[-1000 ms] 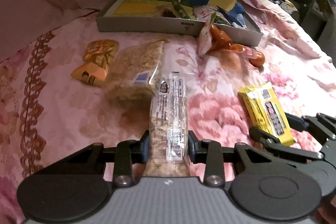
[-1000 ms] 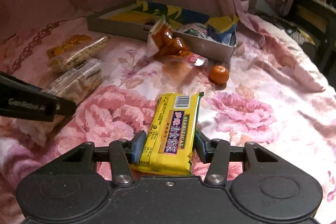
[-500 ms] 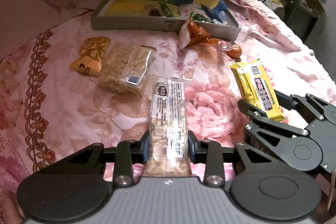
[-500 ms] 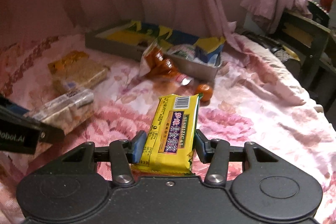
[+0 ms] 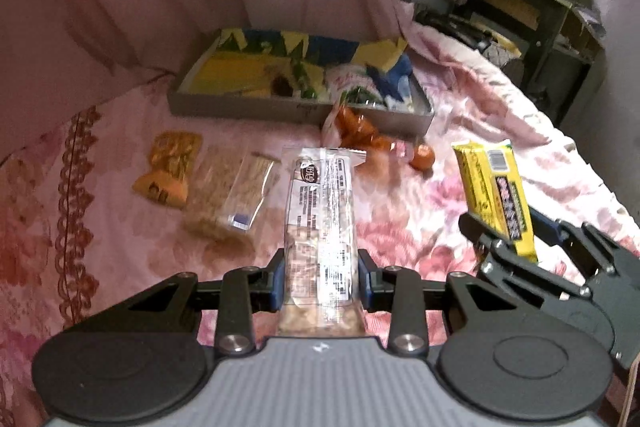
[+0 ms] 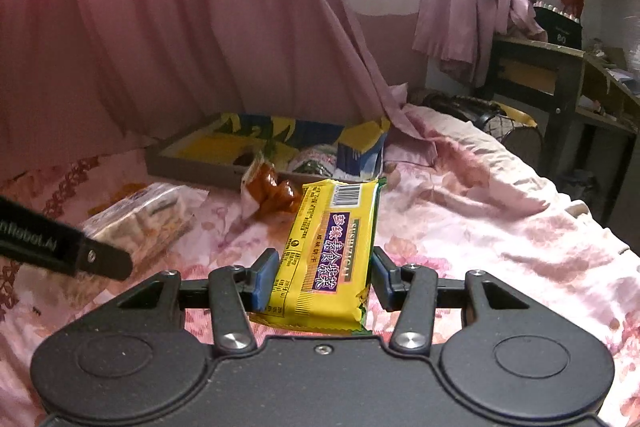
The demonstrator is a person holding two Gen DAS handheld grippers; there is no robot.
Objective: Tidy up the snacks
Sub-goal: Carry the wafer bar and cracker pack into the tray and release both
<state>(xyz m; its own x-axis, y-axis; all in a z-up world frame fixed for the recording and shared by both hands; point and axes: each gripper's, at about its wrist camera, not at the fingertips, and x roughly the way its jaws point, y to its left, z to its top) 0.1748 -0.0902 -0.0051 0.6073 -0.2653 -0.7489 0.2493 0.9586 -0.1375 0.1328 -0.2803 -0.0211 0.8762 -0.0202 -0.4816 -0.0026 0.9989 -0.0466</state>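
A floral pink bedspread fills most of both views, with a pink curtain hanging behind it. At about 12 o'clock in the left wrist view sits the grey tray, already holding some colourful packets along its far and right side.

Loose snacks lie on the bedspread short of the tray: a clear bag of crackers at 10 o'clock, an orange packet just beside it further left, a bag of orange sweets leaning against the tray's near wall, and a small orange fruit at 1 o'clock.

The left gripper is clamped on a clear nut bar packet, held above the bedspread and pointing towards the tray. The right gripper pinches a yellow snack bar by its lower half, also lifted, at 3 o'clock of the left one.

Both packets seem bound for the tray. Risks, as I judge them: the two tools are close together and could knock each other if they converge on the same spot. Each wrapper is slippery and held only at one end, so a tilt may let it slide out. The sweets bag propped on the tray's near wall could be pushed over by a low approach.
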